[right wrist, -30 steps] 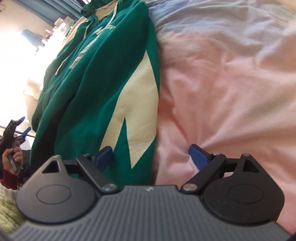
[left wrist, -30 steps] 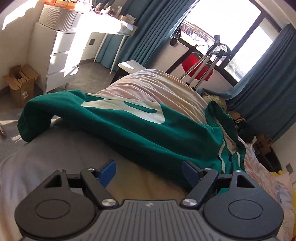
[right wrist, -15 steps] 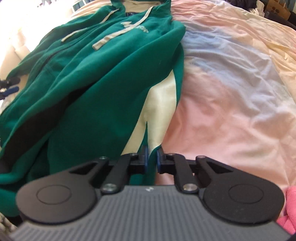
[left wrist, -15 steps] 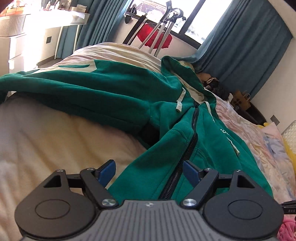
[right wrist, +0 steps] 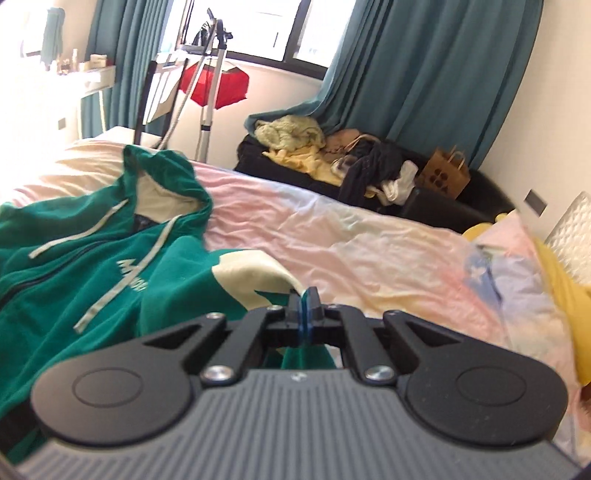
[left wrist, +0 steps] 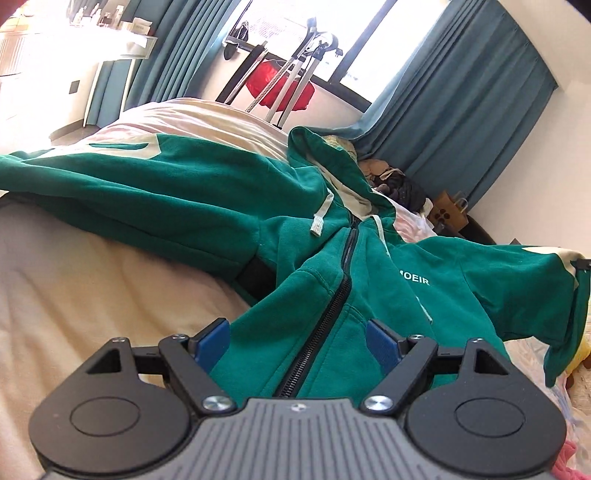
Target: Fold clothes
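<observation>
The right gripper (right wrist: 304, 295) is clamped on the cuff end of the green hoodie's (right wrist: 92, 266) sleeve (right wrist: 251, 280); green cloth shows pinched between its blue pads and hangs below them. From there the sleeve, with its cream patch, runs back to the left toward the body of the garment. In the left wrist view that same sleeve (left wrist: 517, 280) stands lifted off the bed (left wrist: 92, 288) at the right edge, its end drooping.

The left gripper (left wrist: 297, 338) has its jaws wide apart, and the hoodie's lower front lies between them, the black zipper (left wrist: 325, 321) running up the middle of the gap. Whether the blue pads touch the cloth cannot be told. Beyond, the hood (left wrist: 325, 162) points toward the window (left wrist: 291, 29), and the other sleeve (left wrist: 129, 192) stretches out to the left across the pale bedding. Teal curtains (left wrist: 461, 103) hang behind.
</observation>
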{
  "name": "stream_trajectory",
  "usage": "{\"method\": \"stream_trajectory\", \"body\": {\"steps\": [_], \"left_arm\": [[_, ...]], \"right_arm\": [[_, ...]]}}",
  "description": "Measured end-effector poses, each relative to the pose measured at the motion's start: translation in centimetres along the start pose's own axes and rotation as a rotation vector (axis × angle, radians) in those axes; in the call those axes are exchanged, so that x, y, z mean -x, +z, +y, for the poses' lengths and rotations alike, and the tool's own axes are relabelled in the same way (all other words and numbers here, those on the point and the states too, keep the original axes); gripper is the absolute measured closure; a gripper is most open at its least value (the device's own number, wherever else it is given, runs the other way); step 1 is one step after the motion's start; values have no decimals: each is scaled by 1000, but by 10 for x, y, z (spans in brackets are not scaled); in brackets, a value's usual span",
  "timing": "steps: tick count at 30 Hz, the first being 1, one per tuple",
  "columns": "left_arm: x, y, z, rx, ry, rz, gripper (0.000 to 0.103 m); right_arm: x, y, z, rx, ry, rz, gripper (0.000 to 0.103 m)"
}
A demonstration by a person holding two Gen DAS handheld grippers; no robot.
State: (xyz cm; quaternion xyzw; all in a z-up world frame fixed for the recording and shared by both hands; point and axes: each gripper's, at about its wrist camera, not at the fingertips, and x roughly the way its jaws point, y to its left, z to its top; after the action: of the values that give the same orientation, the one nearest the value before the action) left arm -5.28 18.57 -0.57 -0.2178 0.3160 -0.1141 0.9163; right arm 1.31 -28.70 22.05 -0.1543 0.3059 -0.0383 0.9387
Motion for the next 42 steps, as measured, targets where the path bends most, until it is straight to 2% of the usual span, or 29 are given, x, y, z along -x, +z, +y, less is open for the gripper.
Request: {"method": "stream_trajectory", "body": {"steps": [3,6,9,12,14,16,18,19,21,23,25,26,28,33,35,39,42], "left_arm": [[-3,-1,-4,-17,-10,3,20],[-12,-3,-7,-29,-20,20,20],[-23,-4,-6,-59,3,32,20],[-38,-2,1,-49,16,60,20],[-46,-1,7,-30,11,67,20],[-52,1,11,-19,7,79,20],[-57,3,14,-6,-3,85,19],[-58,4,15,0,-6,85,19],[-59,5,17,15,-12,85,19],[-57,5,18,31,-18,82,19],[-54,6,18,41,-23,79,19],[-51,6,18,43,-24,75,19],[-47,6,17,45,-26,66,19],[-36,5,12,23,4,40,19],[-33,4,11,21,21,32,19],[-34,2,13,5,70,33,19],[-38,4,16,2,105,31,19]], "right_arm": [[-48,40,-19,85,-156,-1,99],[-112,54,-28,131,-231,29,98],[-192,40,-25,133,-246,86,97],[-266,1,-15,76,-215,164,95],[-294,-28,-2,58,-198,179,96],[-303,-47,9,-6,-173,156,94],[-300,-53,4,-114,-137,106,93],[-295,-54,-3,-187,-109,66,88],[-280,-56,-19,-310,-58,24,71],[-264,-59,-35,-425,-10,-13,34],[-242,-66,-53,-552,15,-54,9],[-234,-73,-61,-614,32,-65,5],[-217,-86,-78,-738,69,-85,5],[-204,-151,-97,-1096,118,60,5],[-214,-186,-89,-1225,177,150,5],[-247,-217,-78,-1284,159,154,6],[-281,-236,-87,-1371,110,93,6]]}}
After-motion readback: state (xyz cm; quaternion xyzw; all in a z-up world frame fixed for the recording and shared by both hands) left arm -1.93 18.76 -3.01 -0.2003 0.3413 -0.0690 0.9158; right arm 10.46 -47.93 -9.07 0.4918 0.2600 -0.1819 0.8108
